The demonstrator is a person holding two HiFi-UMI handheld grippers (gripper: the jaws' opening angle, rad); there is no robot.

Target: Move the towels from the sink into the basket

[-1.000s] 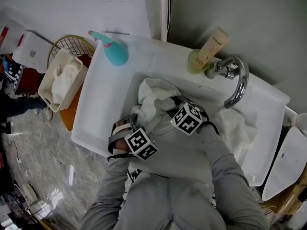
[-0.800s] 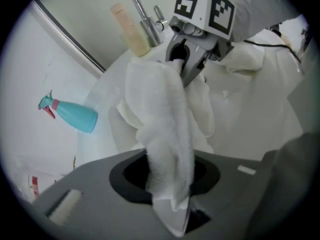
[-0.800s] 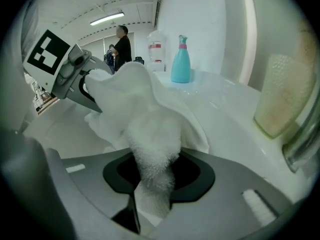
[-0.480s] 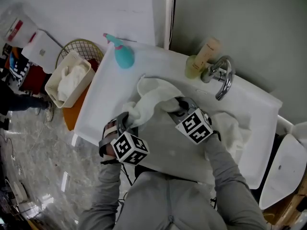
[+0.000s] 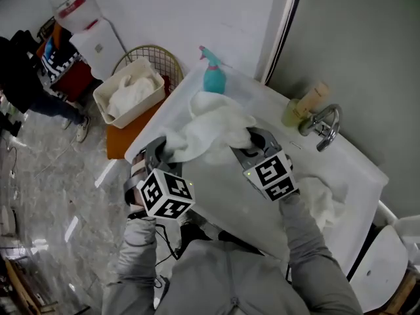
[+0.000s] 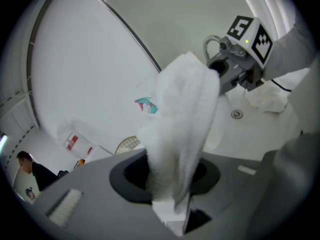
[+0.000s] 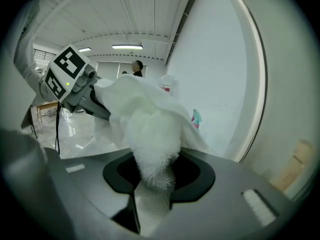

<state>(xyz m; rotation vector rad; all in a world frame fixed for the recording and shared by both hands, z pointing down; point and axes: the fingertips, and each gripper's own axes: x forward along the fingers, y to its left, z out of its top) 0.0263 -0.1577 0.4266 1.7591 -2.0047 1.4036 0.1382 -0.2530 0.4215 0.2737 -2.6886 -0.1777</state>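
Observation:
Both grippers hold one white towel [image 5: 205, 131] stretched between them, lifted over the left end of the white sink [image 5: 357, 176]. My left gripper [image 5: 168, 151] is shut on one bunched end [image 6: 176, 149], and the right gripper [image 5: 252, 143] is shut on the other end [image 7: 151, 139]. A second white towel [image 5: 326, 199] lies crumpled in the sink at the right. The cream basket [image 5: 105, 102] stands to the left of the sink on an orange surface, with a white towel [image 5: 129, 90] inside it.
A teal spray bottle [image 5: 213, 79] stands on the sink's back left corner; a soap bottle [image 5: 307, 102] and chrome faucet [image 5: 326, 125] are further right. A round wire basket [image 5: 156, 56] sits behind the cream one. A water dispenser [image 5: 88, 28] and a person [image 5: 29, 67] are at far left.
Both grippers have raised the towel out of the sink bowl and carried it left, toward the basket side. The second towel stays in the sink.

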